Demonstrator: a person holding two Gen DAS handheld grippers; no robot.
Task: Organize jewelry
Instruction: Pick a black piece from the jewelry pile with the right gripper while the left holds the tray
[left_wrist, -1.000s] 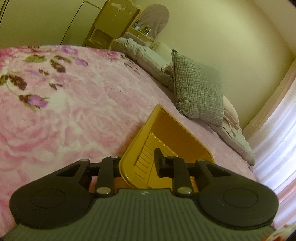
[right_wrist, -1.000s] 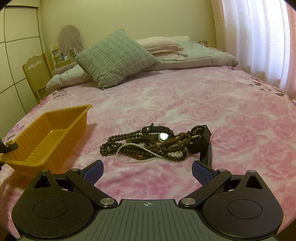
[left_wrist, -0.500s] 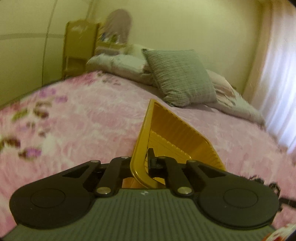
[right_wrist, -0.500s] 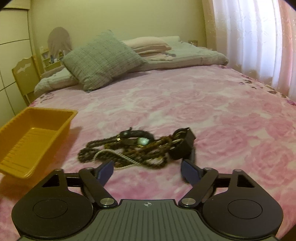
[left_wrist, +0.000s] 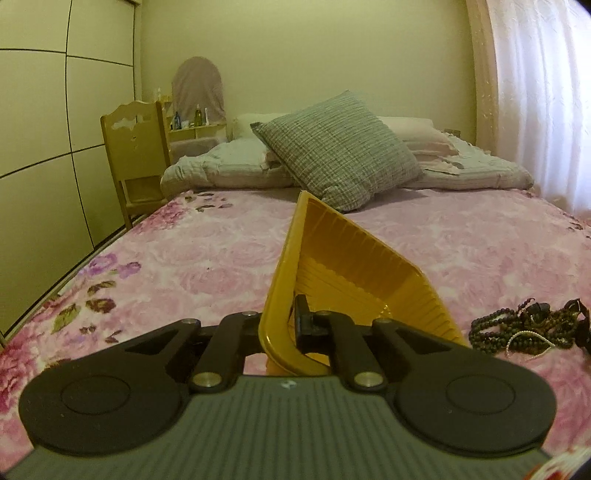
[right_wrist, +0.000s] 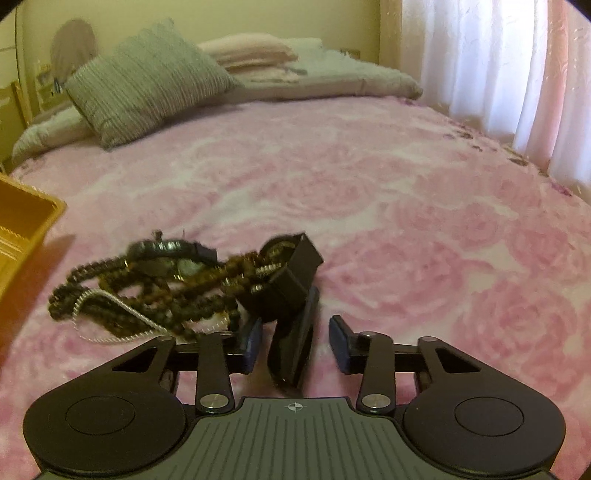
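My left gripper (left_wrist: 282, 325) is shut on the near rim of a yellow plastic tray (left_wrist: 354, 273) and holds it tilted above the pink bedspread. The tray's corner also shows at the left edge of the right wrist view (right_wrist: 26, 221). A tangled pile of jewelry (right_wrist: 159, 284) lies on the bed: dark bead necklaces, a white pearl strand, a watch. It shows at the right in the left wrist view (left_wrist: 524, 328). A black watch strap (right_wrist: 291, 306) lies between the open fingers of my right gripper (right_wrist: 295, 347), apart from both pads.
The pink floral bedspread (right_wrist: 406, 206) covers the bed. A grey checked pillow (left_wrist: 340, 155) and folded bedding lie at the head. A wooden chair (left_wrist: 135, 155) and wardrobe stand left of the bed. White curtains (right_wrist: 491, 66) hang on the right.
My left gripper has swung right with the tray, bringing the jewelry into view. My right gripper has moved forward to the jewelry and narrowed around the black strap.
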